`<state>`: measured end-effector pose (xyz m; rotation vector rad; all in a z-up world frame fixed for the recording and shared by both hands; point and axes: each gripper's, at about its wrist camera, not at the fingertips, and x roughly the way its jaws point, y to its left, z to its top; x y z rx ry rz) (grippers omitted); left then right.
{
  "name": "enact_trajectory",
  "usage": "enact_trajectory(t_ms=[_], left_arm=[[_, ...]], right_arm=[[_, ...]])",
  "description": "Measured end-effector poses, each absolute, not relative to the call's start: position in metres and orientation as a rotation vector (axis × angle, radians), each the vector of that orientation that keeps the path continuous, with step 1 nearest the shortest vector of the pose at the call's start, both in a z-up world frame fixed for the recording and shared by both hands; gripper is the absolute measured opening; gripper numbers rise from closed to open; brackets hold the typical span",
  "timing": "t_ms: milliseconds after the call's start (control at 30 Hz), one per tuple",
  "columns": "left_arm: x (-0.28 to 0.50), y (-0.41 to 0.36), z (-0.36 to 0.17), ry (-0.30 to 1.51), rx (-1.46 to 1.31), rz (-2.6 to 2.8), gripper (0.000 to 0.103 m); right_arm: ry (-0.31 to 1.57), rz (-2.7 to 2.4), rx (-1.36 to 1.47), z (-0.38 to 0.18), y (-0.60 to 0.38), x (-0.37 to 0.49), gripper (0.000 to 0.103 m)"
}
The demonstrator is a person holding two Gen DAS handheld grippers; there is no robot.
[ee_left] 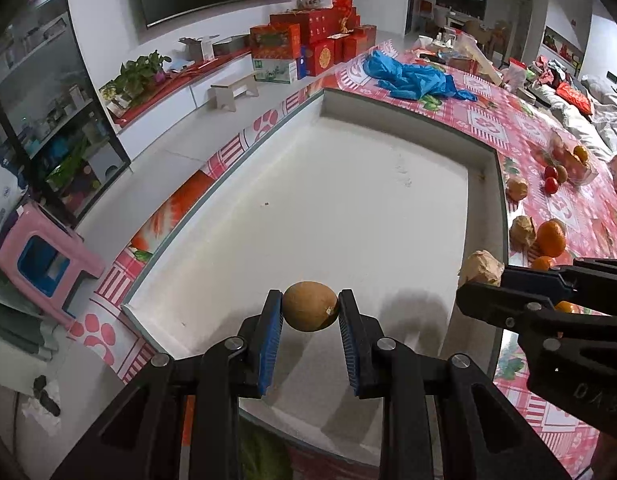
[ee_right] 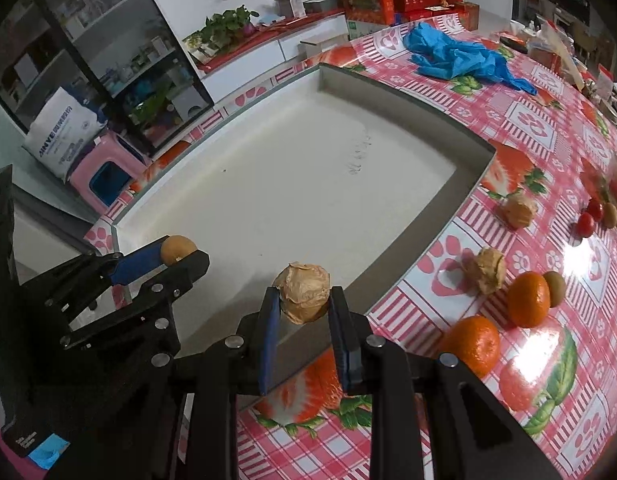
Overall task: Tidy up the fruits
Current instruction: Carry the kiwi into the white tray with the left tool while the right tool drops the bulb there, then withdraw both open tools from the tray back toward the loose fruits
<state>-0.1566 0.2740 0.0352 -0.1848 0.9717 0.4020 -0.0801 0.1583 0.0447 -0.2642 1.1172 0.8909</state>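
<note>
Indoor artificial light, moderately bright, cool cast. Strong fisheye bending in both views; straight edges of the white tray point(ee_left: 484, 168) bow outward, black vignette in the corners. Soft double shadows fall on the tray floor beneath the left gripper point(ee_left: 311, 308). Bright specular glare on the glossy tablecloth point(ee_right: 576, 252) at right in the right wrist view. Far room soft, slightly noisy; the fruit pile point(ee_left: 564, 160) smeared at the left wrist view's edge.
</note>
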Motion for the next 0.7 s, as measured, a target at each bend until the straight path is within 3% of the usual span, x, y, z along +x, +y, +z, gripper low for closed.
enact_trajectory(t_ms=[133, 200, 267, 300, 333, 367, 433, 567, 700], left_arm=[[-0.156, 0.272, 0.033, 0.977, -0.181, 0.404, 0.03], [-0.157, 0.272, 0.033, 0.977, -0.184, 0.401, 0.03], [-0.158, 0.271, 0.033, 0.979, -0.194, 0.397, 0.033], [-0.159, 0.272, 0.033, 0.975, -0.198, 0.403, 0.058], [-0.162, 0.273, 0.035, 0.962, -0.202, 0.41, 0.094], [-0.167, 0.272, 0.04, 0.918, -0.209, 0.432, 0.102], [-0.176, 0.271, 0.047, 0.842, -0.219, 0.441, 0.102], [-0.173, 0.265, 0.052, 0.857, -0.234, 0.409, 0.102], [-0.17, 0.249, 0.053, 0.865, -0.247, 0.352, 0.102]], right_arm=[[1.117, 0.894, -0.269, 0.043, 0.158, -0.081, 0.028], [1.115, 0.905, -0.257, 0.045, 0.157, -0.082, 0.041], [1.091, 0.889, -0.254, 0.05, 0.155, -0.082, 0.064], [1.079, 0.891, -0.241, 0.053, 0.152, -0.082, 0.075], [1.072, 0.897, -0.22, 0.056, 0.149, -0.082, 0.092], [1.061, 0.89, -0.193, 0.06, 0.144, -0.081, 0.096], [1.051, 0.881, -0.167, 0.064, 0.137, -0.08, 0.096], [1.026, 0.801, -0.132, 0.065, 0.11, -0.07, 0.103], [1.023, 0.679, -0.029, 0.064, 0.064, -0.056, 0.103]])
